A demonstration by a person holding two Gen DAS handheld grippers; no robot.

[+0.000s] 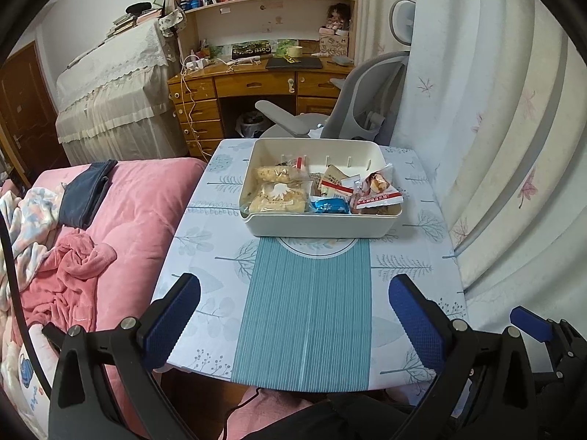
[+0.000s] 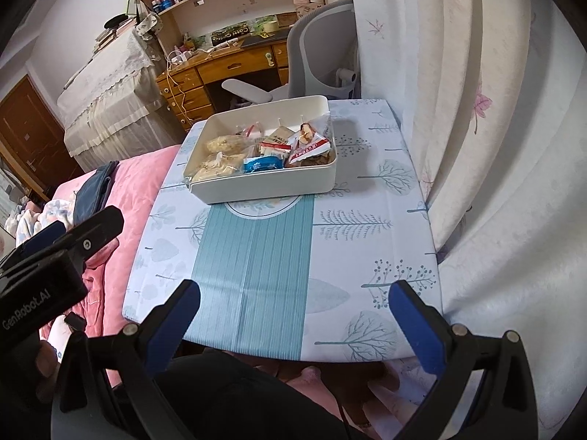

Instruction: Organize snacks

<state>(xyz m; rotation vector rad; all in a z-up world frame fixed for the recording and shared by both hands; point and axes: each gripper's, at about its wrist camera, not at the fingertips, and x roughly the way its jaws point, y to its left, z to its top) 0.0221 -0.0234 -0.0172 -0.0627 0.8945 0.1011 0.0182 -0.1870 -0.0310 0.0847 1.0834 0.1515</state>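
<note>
your left gripper hangs over the near edge of the small table, its two blue-padded fingers spread wide with nothing between them but the teal striped runner below. your right gripper sits at the same near edge, a little to the right, its jaws just as wide apart and just as empty; one of its blue pads also shows at the right border of the left wrist view.

the white bin stands well ahead of both grippers, on the far half of the table, its near wall at the far end of the runner and partly covering a round printed mark on the cloth. the bin is well apart from either pair of fingers. the snacks lie inside it: two pale puffed-rice packets stacked toward the left side, a blue wrapped snack against the near wall at the middle, and a red-and-white packet on the right, poking up above the rim. behind these are more small wrappers, too jumbled to tell apart.

left of the table is a pink quilt with a dark blue garment on it. right of the table hangs a pale curtain. beyond the bin stand a grey office chair and a wooden desk under bookshelves.
</note>
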